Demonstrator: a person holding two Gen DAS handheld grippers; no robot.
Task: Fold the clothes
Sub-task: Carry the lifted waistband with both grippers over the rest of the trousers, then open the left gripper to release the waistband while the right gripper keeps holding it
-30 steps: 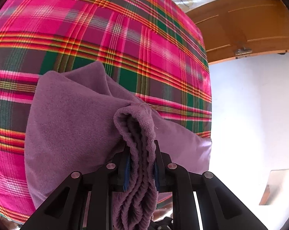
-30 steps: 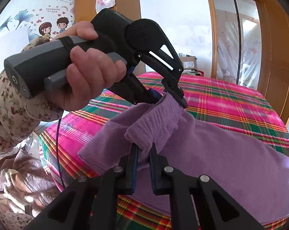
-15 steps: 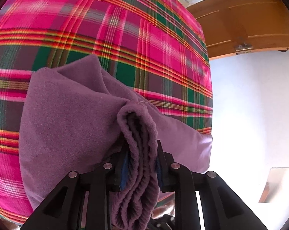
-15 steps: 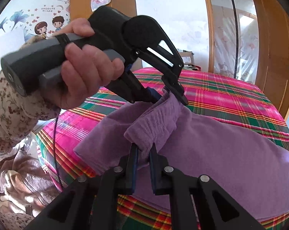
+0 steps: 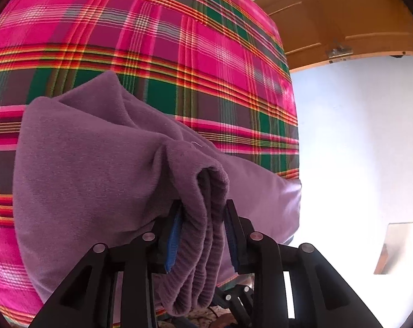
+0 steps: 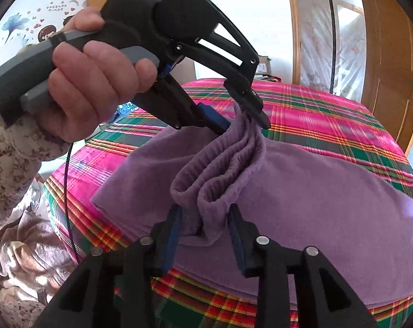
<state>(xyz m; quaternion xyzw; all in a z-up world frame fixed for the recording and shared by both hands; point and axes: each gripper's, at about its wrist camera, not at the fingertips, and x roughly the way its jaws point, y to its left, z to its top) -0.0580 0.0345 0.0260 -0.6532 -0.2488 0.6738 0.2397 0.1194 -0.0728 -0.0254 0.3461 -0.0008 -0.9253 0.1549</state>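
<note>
A purple fleece garment lies on a pink and green plaid bedspread. It also shows in the right wrist view. My left gripper is shut on its bunched ribbed band, which hangs between the pads. In the right wrist view the left gripper holds the band's far end, lifted above the bed. My right gripper has its jaws parted around the band's near end; the pads stand off the cloth.
The bed's edge runs along the front in the right wrist view. A wooden door stands at the right and a wardrobe door beyond the bed. Crumpled bedding lies at the lower left.
My right gripper's jaws have opened from a tight pinch on the band. My left gripper moved closer and keeps its hold. The band now sags between the two grippers.
</note>
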